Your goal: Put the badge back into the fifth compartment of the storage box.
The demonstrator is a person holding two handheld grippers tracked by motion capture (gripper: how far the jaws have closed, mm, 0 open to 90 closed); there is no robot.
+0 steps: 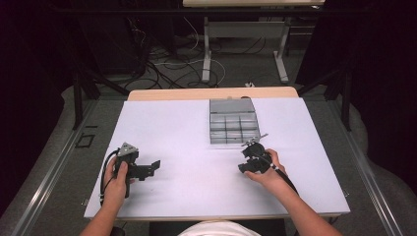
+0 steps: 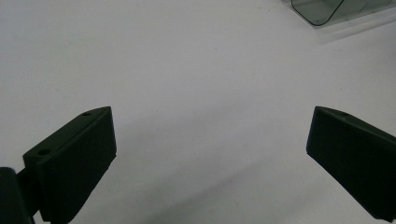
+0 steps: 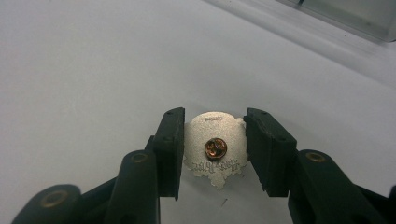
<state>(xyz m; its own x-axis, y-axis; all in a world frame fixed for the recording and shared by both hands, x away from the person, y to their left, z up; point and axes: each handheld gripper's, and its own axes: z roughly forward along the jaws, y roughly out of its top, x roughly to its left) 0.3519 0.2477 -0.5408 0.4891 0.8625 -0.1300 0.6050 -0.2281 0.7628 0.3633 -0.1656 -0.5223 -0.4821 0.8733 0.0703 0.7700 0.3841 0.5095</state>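
Observation:
A small silver metal pin badge (image 3: pixel 215 149) with a copper-coloured clasp at its centre sits back side up between the jaws of my right gripper (image 3: pixel 214 148), which is shut on its two edges just above the white table. In the high view my right gripper (image 1: pixel 247 162) hovers just in front of a clear compartment box (image 1: pixel 233 121). My left gripper (image 1: pixel 155 164) is at the table's left, open, its jaws wide apart over bare white surface (image 2: pixel 201 84).
The compartment box's clear corner (image 2: pixel 322 10) shows at the top right of the left gripper view. The white table top (image 1: pixel 187 128) spreads around both hands. Beyond its far edge are cables and table legs (image 1: pixel 206 54) on the floor.

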